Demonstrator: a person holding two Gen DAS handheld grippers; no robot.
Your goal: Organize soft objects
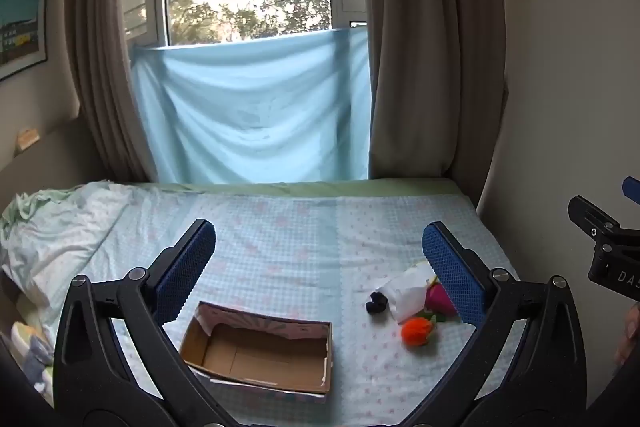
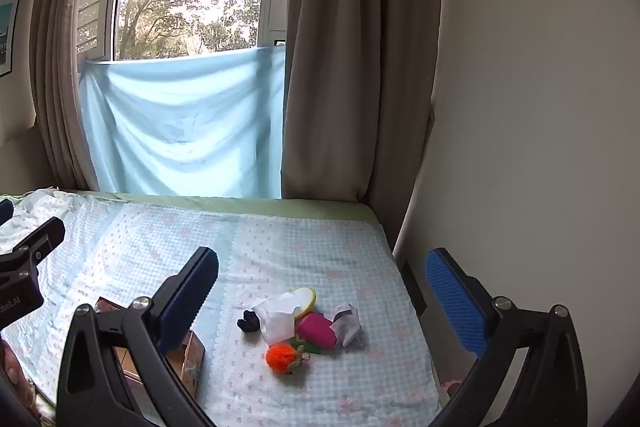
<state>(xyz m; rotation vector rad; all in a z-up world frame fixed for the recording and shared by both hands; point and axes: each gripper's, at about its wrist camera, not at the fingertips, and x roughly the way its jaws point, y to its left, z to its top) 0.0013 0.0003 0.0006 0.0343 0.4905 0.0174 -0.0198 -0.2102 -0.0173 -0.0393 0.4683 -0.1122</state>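
Nearest, the left gripper [image 1: 316, 259] has its blue-padded fingers spread wide with nothing between them, and the cardboard box [image 1: 260, 351] sits open and empty just below and between its fingertips. The right gripper [image 2: 320, 287] is likewise spread wide and empty. Beyond and between its fingers, a small heap of soft things lies on the checked bedsheet [image 2: 280, 239]: an orange pompom [image 2: 282, 357] closest, then a magenta pouch [image 2: 316, 333], a dark scrunchie [image 2: 248, 323], a white cloth [image 2: 276, 319], a grey-white piece [image 2: 348, 323] and a yellow-rimmed pad [image 2: 305, 299] farthest. Judging by the empty box, sorting has not yet begun; every piece remains to be moved.
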